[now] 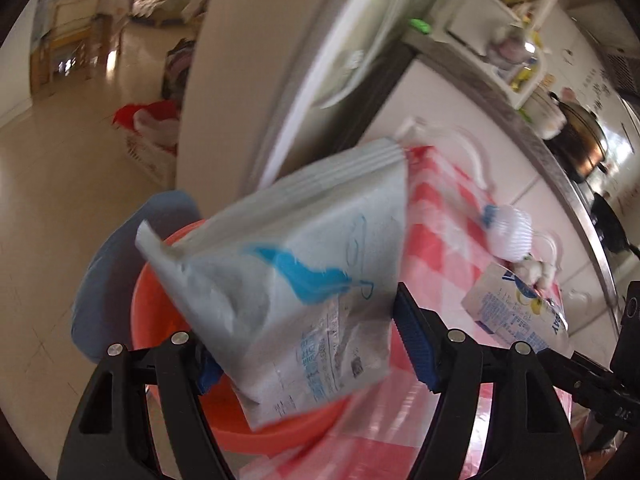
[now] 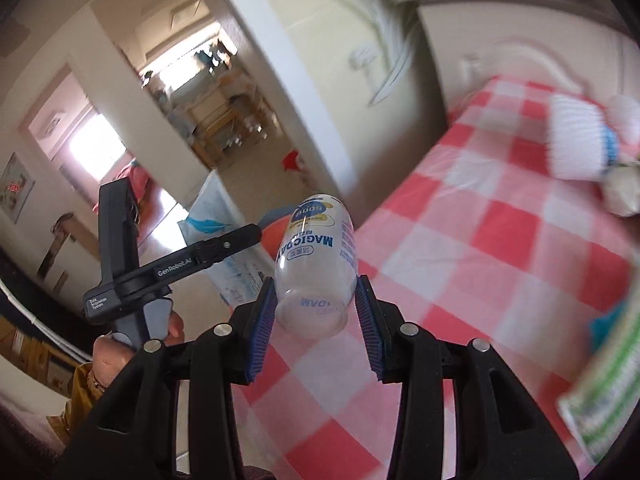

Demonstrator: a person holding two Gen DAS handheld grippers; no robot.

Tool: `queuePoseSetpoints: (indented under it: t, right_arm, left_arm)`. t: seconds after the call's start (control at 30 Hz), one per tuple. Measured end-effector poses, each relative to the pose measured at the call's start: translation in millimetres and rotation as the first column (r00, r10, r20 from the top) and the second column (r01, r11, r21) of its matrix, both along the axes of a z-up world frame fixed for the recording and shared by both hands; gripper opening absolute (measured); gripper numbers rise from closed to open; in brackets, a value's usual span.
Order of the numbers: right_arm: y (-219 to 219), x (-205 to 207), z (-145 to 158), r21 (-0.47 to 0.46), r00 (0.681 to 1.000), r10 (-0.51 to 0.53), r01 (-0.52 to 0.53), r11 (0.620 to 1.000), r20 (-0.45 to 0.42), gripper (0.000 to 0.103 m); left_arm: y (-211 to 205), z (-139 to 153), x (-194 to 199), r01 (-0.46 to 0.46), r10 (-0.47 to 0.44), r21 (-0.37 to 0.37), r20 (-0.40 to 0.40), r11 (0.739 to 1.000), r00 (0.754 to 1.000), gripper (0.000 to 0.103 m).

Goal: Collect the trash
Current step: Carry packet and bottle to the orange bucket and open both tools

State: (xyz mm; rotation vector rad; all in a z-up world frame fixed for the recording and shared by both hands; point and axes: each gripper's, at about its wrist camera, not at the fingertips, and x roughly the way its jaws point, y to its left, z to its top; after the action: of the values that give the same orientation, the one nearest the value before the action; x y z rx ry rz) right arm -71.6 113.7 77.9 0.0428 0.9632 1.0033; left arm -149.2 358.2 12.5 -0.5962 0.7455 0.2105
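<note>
My left gripper (image 1: 304, 332) is shut on a crumpled white plastic bag (image 1: 288, 264) with blue print and holds it in the air over an orange basin (image 1: 156, 320) beside the checkered table (image 1: 440, 216). My right gripper (image 2: 316, 292) is shut on a clear plastic bottle (image 2: 316, 264) with a blue-lettered label, base toward the camera, above the table's left edge. The same bottle (image 1: 516, 312) shows at the right of the left wrist view. In the right wrist view a hand (image 2: 112, 356) carries the left tool, and one of its black fingers (image 2: 224, 246) lies across the bag (image 2: 208, 220).
A white ribbed paper cup (image 2: 576, 144) and crumpled tissue (image 2: 624, 196) lie at the table's far end. A green-and-white packet (image 2: 604, 392) lies at its near right. A blue lid or bin (image 1: 108, 264) sits behind the basin. A white fridge (image 1: 280, 80) and a cluttered counter (image 1: 560, 152) stand beyond.
</note>
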Motion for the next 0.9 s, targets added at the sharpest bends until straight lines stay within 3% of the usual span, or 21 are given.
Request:
queuePoseSetpoints:
  t: [0.33, 0.4, 0.43, 0.47, 0.67, 0.9]
  right_arm:
    - [89.3, 11.5, -39.1, -0.112, 0.993, 0.102, -0.108, 0.988, -0.061, 0.042]
    - [94.0, 10.5, -40.5, -0.118, 0.994, 0.098, -0.104, 0.988, -0.053, 0.046]
    - [94.5, 10.0, -40.0, -0.108, 0.993, 0.099, -0.105, 0.989, -0.057, 0.054]
    - [92.9, 8.8, -37.9, -0.1, 0.995, 0.086, -0.091, 0.991, -0.049, 0.064]
    - [71.6, 4.1, -28.3, -0.022, 1.0, 0.013, -0.014, 1.0, -0.02, 0.079]
    - [33.2, -11.6, -14.1, 0.07, 0.997, -0.038, 0.034, 0.997, 0.065, 0.084]
  left_arm:
    - [47.5, -58.3, 7.5, -0.05, 0.042, -0.064, -0.117, 0.997, 0.992, 0.071]
    - [50.1, -64.2, 5.5, -0.062, 0.054, -0.061, -0.127, 0.996, 0.99, 0.071]
    - [51.4, -66.1, 4.1, -0.064, 0.056, -0.06, -0.127, 0.996, 0.99, 0.071]
    - [52.6, -67.3, 2.0, -0.066, 0.058, -0.057, -0.123, 0.996, 0.991, 0.072]
    - [46.7, -61.7, -17.0, -0.069, 0.069, 0.003, -0.072, 0.998, 0.995, 0.081]
    - [27.0, -26.8, -46.0, -0.106, 0.095, 0.116, 0.093, 0.988, 0.991, 0.089]
